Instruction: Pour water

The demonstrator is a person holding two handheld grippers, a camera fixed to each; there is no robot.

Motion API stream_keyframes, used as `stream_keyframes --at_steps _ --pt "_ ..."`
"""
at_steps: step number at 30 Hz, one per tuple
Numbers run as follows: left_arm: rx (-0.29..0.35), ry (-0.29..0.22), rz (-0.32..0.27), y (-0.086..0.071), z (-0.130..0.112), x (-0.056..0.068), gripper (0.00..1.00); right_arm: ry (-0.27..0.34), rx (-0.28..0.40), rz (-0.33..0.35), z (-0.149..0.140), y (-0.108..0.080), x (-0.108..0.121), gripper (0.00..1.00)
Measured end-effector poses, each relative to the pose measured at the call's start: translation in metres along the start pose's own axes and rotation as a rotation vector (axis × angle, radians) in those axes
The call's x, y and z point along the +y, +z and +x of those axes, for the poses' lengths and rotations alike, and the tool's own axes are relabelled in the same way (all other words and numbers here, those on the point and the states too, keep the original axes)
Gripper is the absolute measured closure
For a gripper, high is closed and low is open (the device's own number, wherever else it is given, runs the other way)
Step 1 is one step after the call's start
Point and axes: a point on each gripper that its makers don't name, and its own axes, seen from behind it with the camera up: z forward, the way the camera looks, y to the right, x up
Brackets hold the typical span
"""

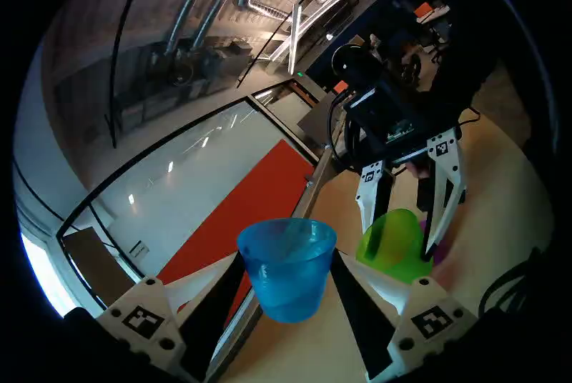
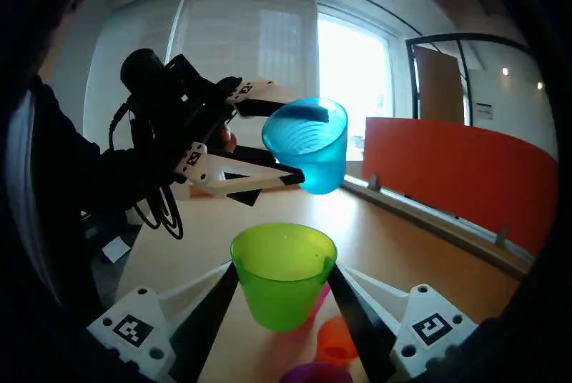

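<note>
We see our right tool [image 2: 284, 271] w/ both fingers pressing the upright green cup [image 2: 282, 294]. Higher up, the left tool [image 2: 312, 146] grips a blue cup [image 2: 304, 136], tilted, mouth twd us. Orange cup [image 2: 336, 340] sits on the table [image 2: 400, 240] near the green one.

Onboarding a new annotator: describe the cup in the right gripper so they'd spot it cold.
Find the long wooden table running beside the orange partition. Over its near end the right gripper clamps one cup between its fingers. It is the lime-green cup, lower than the tilted blue cup in the left gripper, with an orange cup and a purple cup beside it.
</note>
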Motion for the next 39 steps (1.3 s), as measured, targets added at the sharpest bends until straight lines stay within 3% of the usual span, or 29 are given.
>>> stream_keyframes --at_steps 39 --pt "-0.017 0.134 -0.005 0.009 0.004 0.0 0.17 0.0 0.007 0.001 0.002 -0.001 -0.001 0.1"
